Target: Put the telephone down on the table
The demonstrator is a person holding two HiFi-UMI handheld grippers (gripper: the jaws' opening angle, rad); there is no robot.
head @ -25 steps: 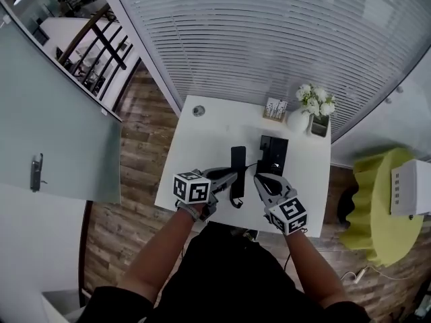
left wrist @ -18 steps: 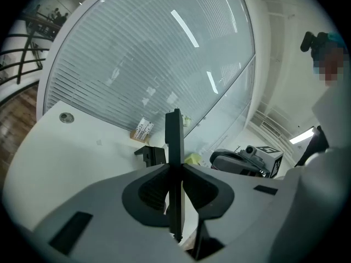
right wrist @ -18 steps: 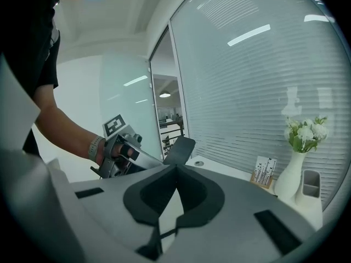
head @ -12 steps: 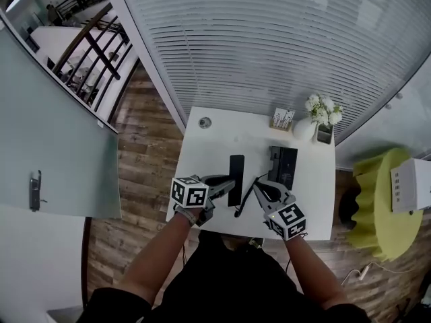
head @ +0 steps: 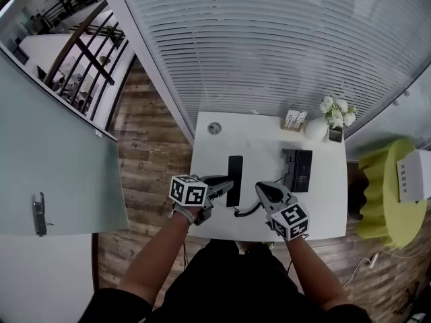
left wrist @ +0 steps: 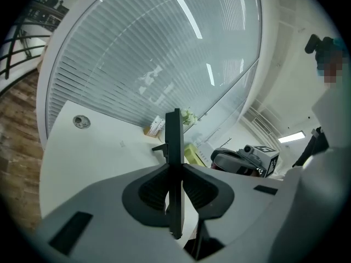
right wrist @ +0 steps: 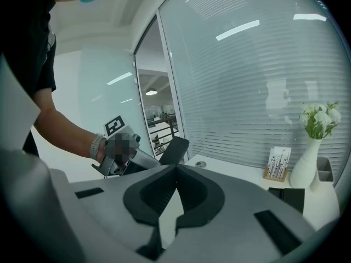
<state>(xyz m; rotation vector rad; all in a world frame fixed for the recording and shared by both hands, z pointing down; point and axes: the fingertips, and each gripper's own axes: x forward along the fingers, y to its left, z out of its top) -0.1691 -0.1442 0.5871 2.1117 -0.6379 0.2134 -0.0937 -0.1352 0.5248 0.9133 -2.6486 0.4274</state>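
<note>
The black telephone handset [head: 234, 180] hangs over the front middle of the white table [head: 217, 155], and my left gripper [head: 227, 184] is shut on its near end. In the left gripper view the handset [left wrist: 174, 141] stands edge-on between the pads, pointing away from my left gripper [left wrist: 174, 171]. Its black cord [head: 248, 210] curls toward my right gripper [head: 261, 191]. The right gripper [right wrist: 175, 169] has its jaws closed tip to tip; whether the cord is pinched is hidden. The phone base [head: 298, 169] lies at the table's right.
A white vase of flowers [head: 316, 128], a small card holder [head: 291, 119] and a round grommet [head: 214, 128] sit along the table's far edge. Behind them is a glass wall with blinds. A yellow stool [head: 382, 194] stands to the right, and wooden floor surrounds the table.
Both grippers have drawn back toward the table's near edge. The handset has moved left with the left gripper, farther from the phone base.
</note>
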